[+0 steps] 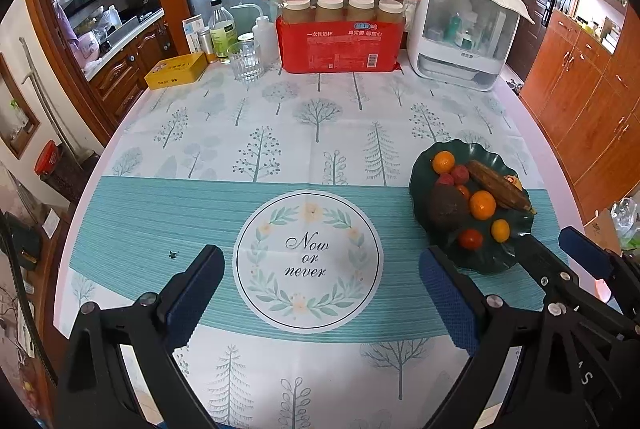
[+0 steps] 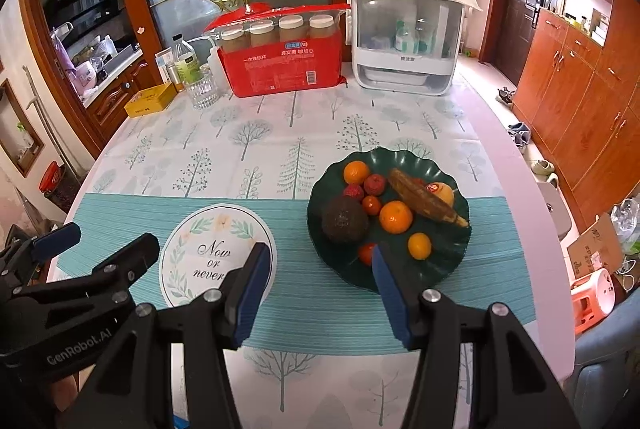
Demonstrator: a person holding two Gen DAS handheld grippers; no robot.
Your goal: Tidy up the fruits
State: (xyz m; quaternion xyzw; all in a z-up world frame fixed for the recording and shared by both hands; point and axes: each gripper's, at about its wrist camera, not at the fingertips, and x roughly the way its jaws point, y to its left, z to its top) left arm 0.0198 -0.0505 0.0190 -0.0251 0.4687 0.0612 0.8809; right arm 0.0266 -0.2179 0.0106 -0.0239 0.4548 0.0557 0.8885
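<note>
From the left wrist, the left gripper (image 1: 320, 293) hangs wide open and empty over the tablecloth (image 1: 168, 213), apparently parked clear of the work. From the right wrist, the right gripper (image 2: 318, 289) gapes empty at the green plate (image 2: 444, 269), where all the fruits (image 2: 395, 216) lie gathered.

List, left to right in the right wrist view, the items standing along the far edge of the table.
yellow tin → green-labelled bottle → ribbed glass → red package → white cabinet box.
</note>
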